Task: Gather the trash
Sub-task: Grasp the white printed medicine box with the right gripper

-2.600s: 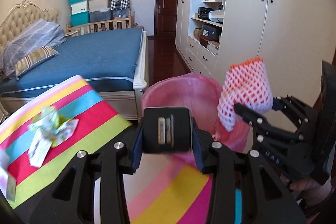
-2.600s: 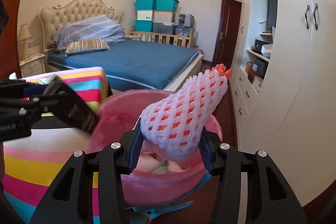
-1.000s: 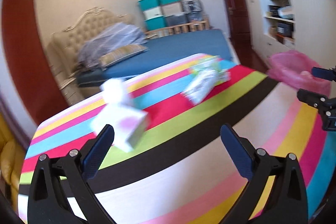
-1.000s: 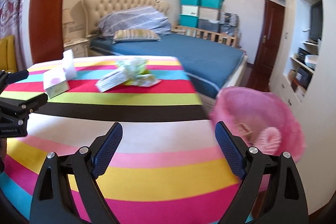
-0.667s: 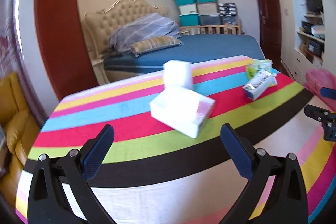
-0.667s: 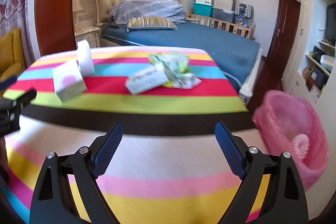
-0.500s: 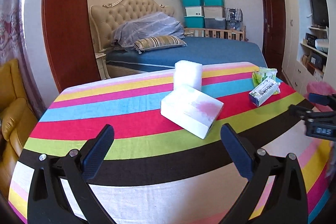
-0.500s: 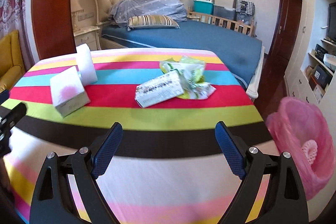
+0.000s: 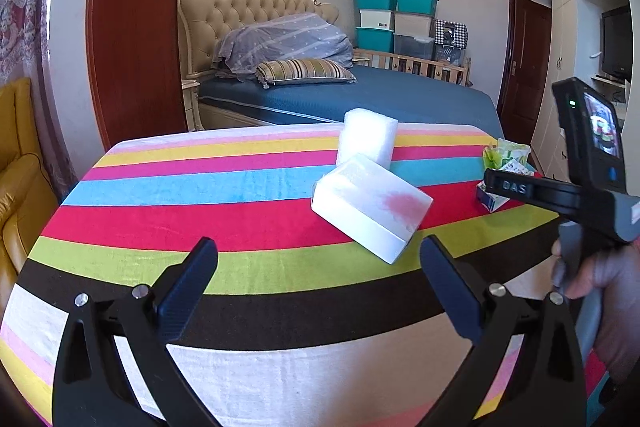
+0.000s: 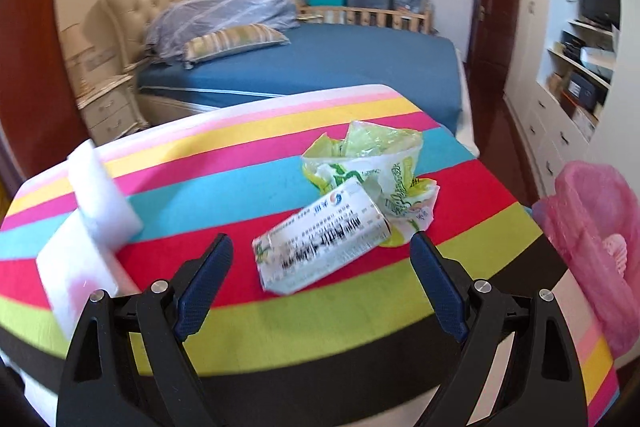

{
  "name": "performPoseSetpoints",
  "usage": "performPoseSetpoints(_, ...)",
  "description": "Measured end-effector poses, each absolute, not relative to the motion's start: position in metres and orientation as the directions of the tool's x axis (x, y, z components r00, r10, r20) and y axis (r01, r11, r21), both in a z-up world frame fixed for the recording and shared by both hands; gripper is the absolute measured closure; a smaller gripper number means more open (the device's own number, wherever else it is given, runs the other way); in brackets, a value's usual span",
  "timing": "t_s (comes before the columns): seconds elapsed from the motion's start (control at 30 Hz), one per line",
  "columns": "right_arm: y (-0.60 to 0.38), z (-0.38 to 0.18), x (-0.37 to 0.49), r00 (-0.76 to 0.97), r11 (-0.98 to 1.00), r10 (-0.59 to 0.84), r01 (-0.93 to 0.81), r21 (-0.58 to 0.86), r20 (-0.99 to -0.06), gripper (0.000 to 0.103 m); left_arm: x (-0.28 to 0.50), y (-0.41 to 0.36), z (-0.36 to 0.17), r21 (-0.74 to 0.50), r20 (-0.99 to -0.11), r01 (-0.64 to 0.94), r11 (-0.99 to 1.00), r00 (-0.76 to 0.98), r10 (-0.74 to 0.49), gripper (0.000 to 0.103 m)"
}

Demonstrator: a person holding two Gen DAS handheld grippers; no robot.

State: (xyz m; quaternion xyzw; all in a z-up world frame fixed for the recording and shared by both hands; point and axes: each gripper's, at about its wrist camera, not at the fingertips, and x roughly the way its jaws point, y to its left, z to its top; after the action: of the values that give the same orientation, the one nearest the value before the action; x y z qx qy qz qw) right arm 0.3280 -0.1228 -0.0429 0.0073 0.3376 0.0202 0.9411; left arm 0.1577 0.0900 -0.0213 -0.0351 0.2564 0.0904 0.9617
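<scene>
We see both grippers over a table covered with a striped cloth (image 9: 168, 187); the left gripper (image 9: 320, 287) has its jaws wide apart and nothing between them, and it points at a white box (image 9: 370, 207) with a pink stain, which lies on the red and green stripes; a white foam block (image 9: 367, 141) stands just behind the box and touches it; the right gripper (image 10: 322, 279) also has its jaws wide apart and holds nothing; a crumpled white carton (image 10: 322, 247) with printed text lies on the cloth just ahead of its fingertips, between them in the picture but not touched; a crumpled green wrapper (image 10: 372, 167) lies against the far end of the carton; the bin with a pink bag (image 10: 600, 239) stands beside the table on the right; a blue bed (image 10: 320, 63) is behind.
</scene>
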Motion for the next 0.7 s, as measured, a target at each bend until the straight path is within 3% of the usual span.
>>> performPoseSetpoints(0.27,-0.101,-0.054,0.360,0.704,0.993,-0.118,0.084,-0.082,-0.700,0.019,0.156,0.089,-0.021,-0.032,-0.497,-0.182,0.983,0.856,0.142,0.005)
performPoseSetpoints(0.33,-0.107,-0.055,0.358,0.704,0.993,-0.115,0.088,-0.074,-0.701,0.025,0.156,0.090,-0.021,-0.039,-0.498,-0.179,0.983,0.857,0.136,0.005)
performPoseSetpoints(0.7,-0.134,-0.060,0.306,0.708,0.997,0.006,-0.062,-0.054,-0.706,0.025,0.155,0.091,-0.020,-0.037,-0.480,-0.174,0.984,0.867,0.135,0.005)
